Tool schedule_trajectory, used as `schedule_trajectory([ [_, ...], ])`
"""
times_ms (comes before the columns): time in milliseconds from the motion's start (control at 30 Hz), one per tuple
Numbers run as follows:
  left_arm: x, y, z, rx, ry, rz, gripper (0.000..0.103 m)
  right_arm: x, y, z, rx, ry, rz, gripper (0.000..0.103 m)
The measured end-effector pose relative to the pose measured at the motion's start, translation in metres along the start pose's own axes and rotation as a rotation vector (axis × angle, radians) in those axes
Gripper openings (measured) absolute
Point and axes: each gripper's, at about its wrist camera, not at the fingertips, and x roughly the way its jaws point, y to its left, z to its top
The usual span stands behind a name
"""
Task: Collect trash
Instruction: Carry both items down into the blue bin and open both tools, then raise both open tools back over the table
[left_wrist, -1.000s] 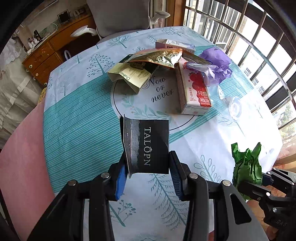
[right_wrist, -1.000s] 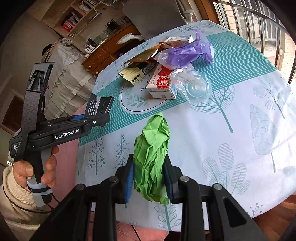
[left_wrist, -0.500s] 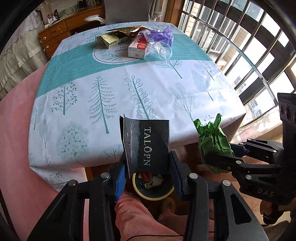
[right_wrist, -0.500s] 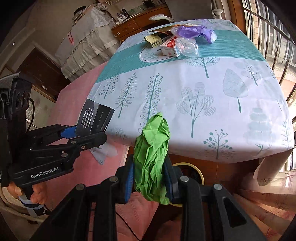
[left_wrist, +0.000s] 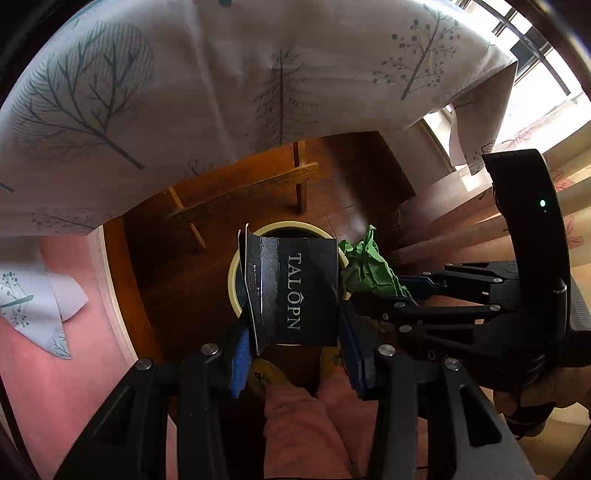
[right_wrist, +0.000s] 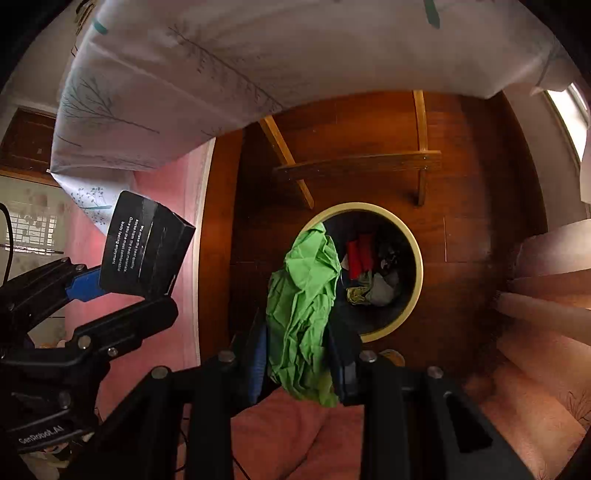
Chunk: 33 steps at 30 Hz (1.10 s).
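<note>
**Dropping two pieces of trash into the bin**

We hold the left tool (left_wrist: 291, 345) clenched on a black card packet (left_wrist: 295, 291) and the right tool (right_wrist: 299, 360) clenched on a crumpled green wrapper (right_wrist: 303, 310). Both tools point down toward the floor, below the hanging tablecloth (left_wrist: 184, 92).

The trash bin (right_wrist: 415, 258) stands on the wooden floor (right_wrist: 480, 206) ahead of both tools, with its cream rim in view and some trash lying inside. In the left wrist view, the packet covers most of the bin opening, so we judge the left tool to be roughly over it. In the right wrist view, the wrapper overlaps only the left edge of the rim, and most of the opening lies to the right of the tool.

To do this step well:

1. We shift the right tool toward the right until the wrapper sits over the middle of the opening.
2. We lower both tools closer to the rim before opening, because light paper is likely to drift.
3. We keep the two tools apart so that they do not collide.
4. We open each tool fully and confirm that the piece falls free.
</note>
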Motion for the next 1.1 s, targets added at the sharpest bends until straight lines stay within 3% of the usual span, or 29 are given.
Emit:
schedule_trajectory([
  [200,0.089,0.017,-0.003,-0.015,0.015,0.000,0.042,0.086,-0.036,-0.001,0.054,0.032,-0.029,0.031],
  [333,0.118,0.020,-0.007,-0.024,0.015,-0.010,0.046,0.117,-0.051,0.002,0.107,0.040,-0.042,0.035],
  [500,0.126,0.033,-0.007,-0.066,0.023,-0.027,0.082,0.125,-0.061,0.002,0.158,0.025,-0.045,0.057],
  [833,0.088,0.051,-0.015,-0.100,0.006,0.018,0.087,0.081,-0.051,-0.001,0.207,-0.026,-0.052,0.060],
  [1100,-0.013,0.039,-0.010,-0.101,-0.093,0.047,0.087,-0.007,-0.019,-0.014,0.212,-0.073,-0.040,0.060],
])
